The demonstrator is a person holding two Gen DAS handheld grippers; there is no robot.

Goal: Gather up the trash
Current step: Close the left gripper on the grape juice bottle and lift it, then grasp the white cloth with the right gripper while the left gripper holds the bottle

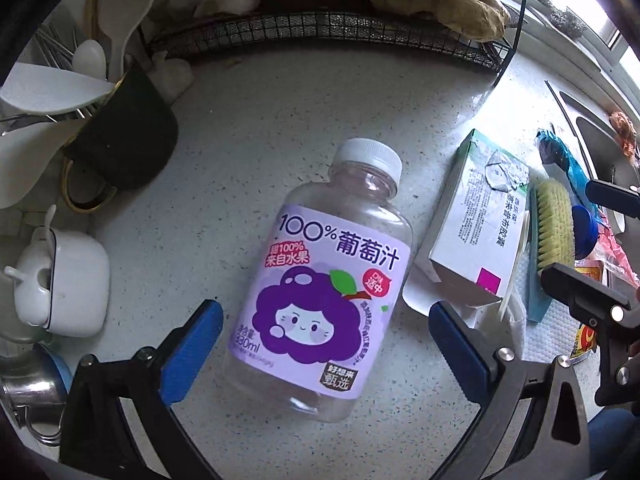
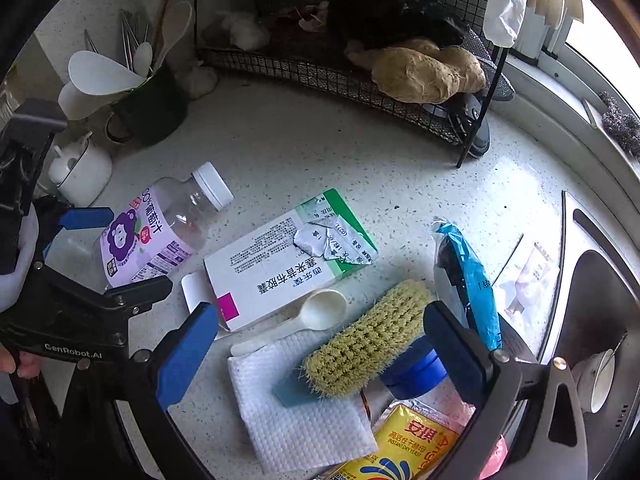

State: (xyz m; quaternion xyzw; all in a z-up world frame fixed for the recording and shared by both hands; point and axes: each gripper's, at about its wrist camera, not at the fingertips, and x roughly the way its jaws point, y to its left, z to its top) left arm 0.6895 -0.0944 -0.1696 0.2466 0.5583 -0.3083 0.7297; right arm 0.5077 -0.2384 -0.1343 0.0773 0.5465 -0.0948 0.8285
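Purple-labelled grape juice bottle point(image 1: 320, 276) lies capped and empty on the speckled counter point(image 1: 260, 112), framed by the left gripper point(image 1: 326, 344).
Left wrist: jaws spread wide, holding nothing; the step looks like the reach, and closing needs a short descent first. Right wrist: right gripper point(image 2: 320, 356) gapes empty over a scrub brush point(image 2: 368, 340), medicine box point(image 2: 280, 260) beyond.

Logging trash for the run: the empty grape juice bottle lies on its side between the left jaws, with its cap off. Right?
Not quite: the white cap is on the grape juice bottle. The rest holds; it lies on its side between the open jaws of the left gripper, as the left wrist view shows.
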